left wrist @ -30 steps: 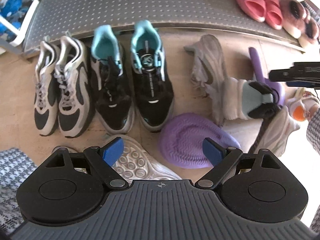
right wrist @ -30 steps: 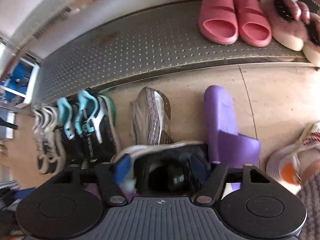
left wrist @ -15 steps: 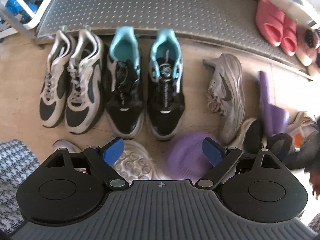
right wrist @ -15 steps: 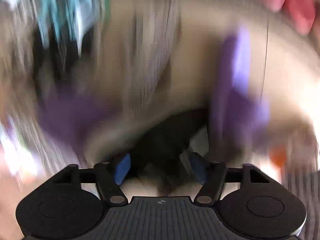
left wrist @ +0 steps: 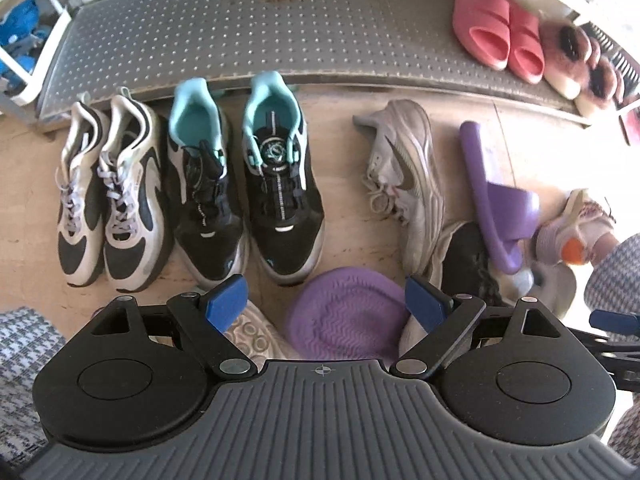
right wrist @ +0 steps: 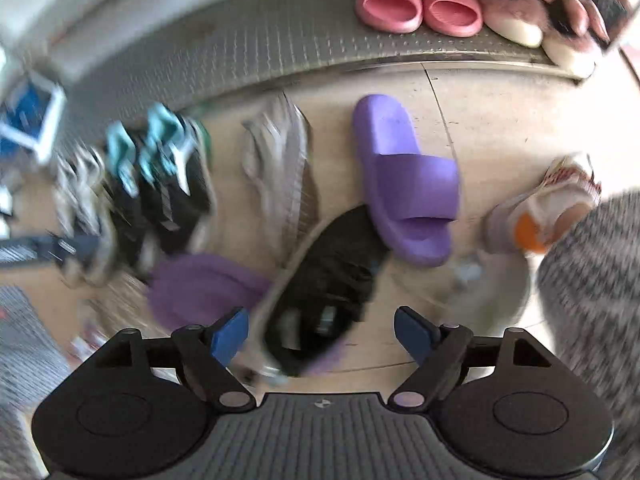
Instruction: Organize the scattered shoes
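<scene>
Beige tile floor point(left wrist: 348, 216) below a studded metal shelf point(left wrist: 280, 36); left tongs point(left wrist: 326, 300) apart, right tongs point(right wrist: 322, 330) opening, empty

Noted: pink slides point(left wrist: 498, 36) on a grey studded metal ledge point(left wrist: 280, 28), a black pair with teal lining point(left wrist: 244, 176), a white-and-black pair point(left wrist: 110, 196), one grey trainer point(left wrist: 408, 172), purple slides point(right wrist: 408, 184), blue gripper pads point(left wrist: 224, 302), and beige flooring point(left wrist: 344, 208).

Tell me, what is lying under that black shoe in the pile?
The black shoe overlaps the upturned purple slipper and touches a grey sneaker. What is directly beneath it is covered.
</scene>
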A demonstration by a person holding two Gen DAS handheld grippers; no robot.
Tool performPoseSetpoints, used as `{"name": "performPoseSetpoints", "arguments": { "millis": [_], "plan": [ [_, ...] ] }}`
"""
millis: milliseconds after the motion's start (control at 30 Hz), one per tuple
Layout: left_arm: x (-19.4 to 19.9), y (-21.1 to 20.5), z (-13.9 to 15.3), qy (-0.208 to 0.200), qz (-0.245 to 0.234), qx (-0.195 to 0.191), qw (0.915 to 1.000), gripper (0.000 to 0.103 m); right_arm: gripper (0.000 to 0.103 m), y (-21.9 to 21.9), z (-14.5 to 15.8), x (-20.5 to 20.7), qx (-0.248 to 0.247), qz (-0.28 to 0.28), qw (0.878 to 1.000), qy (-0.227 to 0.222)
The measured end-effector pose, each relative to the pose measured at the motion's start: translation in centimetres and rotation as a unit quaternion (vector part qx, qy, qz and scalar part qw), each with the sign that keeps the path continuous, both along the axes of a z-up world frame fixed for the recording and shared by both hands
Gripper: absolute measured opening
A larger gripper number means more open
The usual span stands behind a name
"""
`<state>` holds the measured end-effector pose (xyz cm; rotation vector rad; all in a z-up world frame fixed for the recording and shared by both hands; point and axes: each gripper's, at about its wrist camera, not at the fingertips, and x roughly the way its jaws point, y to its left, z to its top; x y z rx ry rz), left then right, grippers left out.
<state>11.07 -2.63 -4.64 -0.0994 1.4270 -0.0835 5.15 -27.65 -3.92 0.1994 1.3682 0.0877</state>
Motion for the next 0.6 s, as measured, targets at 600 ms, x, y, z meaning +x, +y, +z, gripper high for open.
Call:
{"name": "performPoseSetpoints", "arguments": {
  "millis": [600],
  "plan": [
    [-1.1, -0.5, -0.3, 0.005, -0.024, 0.016, 0.9996, 0.090, 0.081, 0.2, -1.8, -1.4, -0.022, -0.028, 0.999, 0.013]
  ]
}}
